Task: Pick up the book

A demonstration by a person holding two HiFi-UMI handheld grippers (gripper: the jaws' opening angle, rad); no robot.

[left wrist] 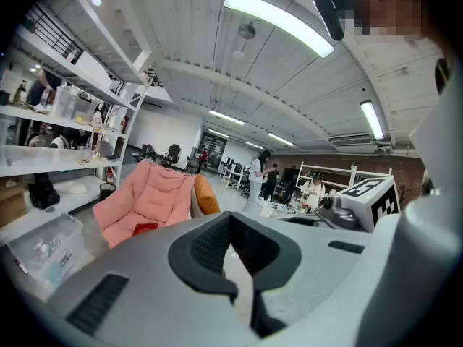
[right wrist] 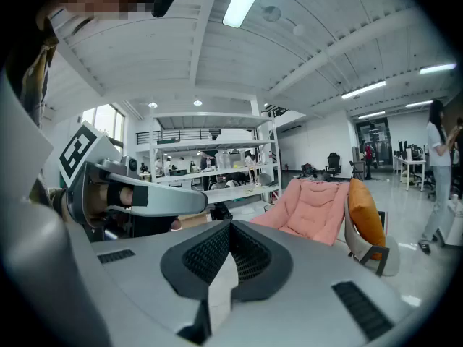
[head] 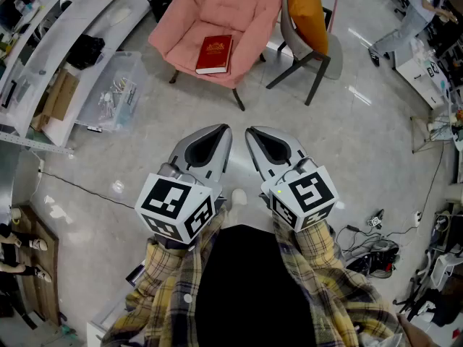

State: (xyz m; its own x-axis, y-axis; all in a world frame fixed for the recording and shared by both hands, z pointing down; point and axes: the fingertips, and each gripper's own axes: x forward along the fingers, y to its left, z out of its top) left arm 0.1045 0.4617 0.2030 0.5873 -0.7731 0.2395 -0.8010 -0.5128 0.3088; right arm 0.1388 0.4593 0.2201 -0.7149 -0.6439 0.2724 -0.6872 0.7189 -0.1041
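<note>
A red book (head: 214, 54) lies flat on the seat of a pink armchair (head: 239, 6) some way ahead of me on the floor. My left gripper (head: 222, 130) and right gripper (head: 252, 132) are held side by side close to my body, both pointing toward the chair and far short of it. Each is shut with nothing between its jaws. In the left gripper view the book (left wrist: 145, 228) shows small on the pink armchair (left wrist: 152, 197) beyond the closed left gripper (left wrist: 231, 217). The right gripper view shows the armchair (right wrist: 312, 210) past the right gripper (right wrist: 231, 226); the book is hidden there.
A grey chair with an orange cushion (head: 307, 13) stands right of the armchair. A clear plastic bin (head: 112, 92) and white shelving (head: 51, 42) line the left side. Cables and a power strip (head: 372, 241) lie on the floor at right. A person (head: 409, 20) stands far right.
</note>
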